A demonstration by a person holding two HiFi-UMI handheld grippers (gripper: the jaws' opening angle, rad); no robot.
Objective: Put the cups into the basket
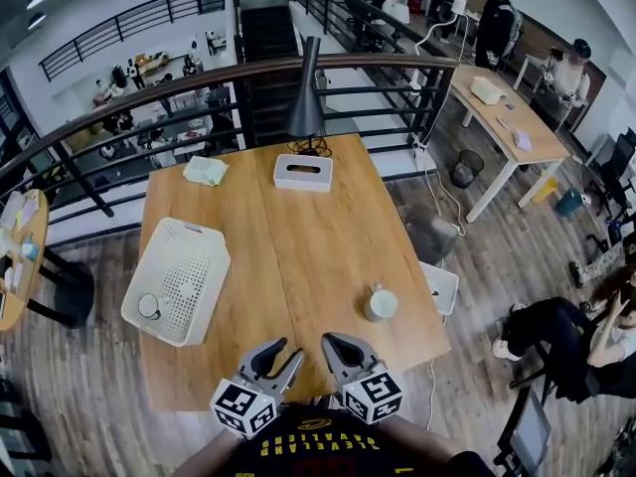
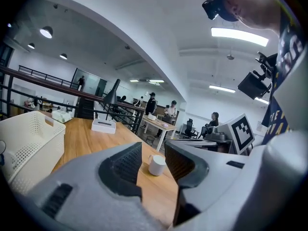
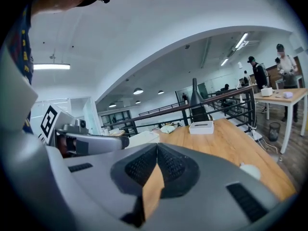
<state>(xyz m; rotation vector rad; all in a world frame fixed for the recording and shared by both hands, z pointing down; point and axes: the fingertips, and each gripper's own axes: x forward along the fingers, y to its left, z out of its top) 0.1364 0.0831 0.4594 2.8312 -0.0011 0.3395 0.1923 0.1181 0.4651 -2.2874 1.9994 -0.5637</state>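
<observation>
Table [image 1: 298,256]: a smooth, light wooden top, rectangular, with a seam down its middle.
Basket [image 1: 204,266]: white plastic, rectangular with rounded corners, its walls and floor pierced with small holes; it is set on the left half of the table, slightly askew to the edge.
Cup in basket [image 1: 149,306]: small and round, seen from above at the basket's near corner.
Cup on table [image 1: 380,304]: white, cylindrical, with a small handle; it stands upright on bare wood at the right, well apart from the basket.
Other things: a white tissue box [image 1: 303,172], a dark cone-shaped lamp [image 1: 306,92] and a crumpled pale cloth [image 1: 206,170] are set along the far edge.
Left gripper [image 1: 286,351]: grey shell with dark ribbed pads; the jaws are held partly apart and nothing is between them.
Right gripper [image 1: 330,342]: same build; the jaws are closed tip to tip and nothing is held.
Head view only: the cup inside the basket is shown, and both grippers over the near edge.
Left gripper view only: the table cup is framed in the gap between the jaws, far beyond them.
Right gripper view only: only a white sliver of that cup is seen past the jaw's edge.
</observation>
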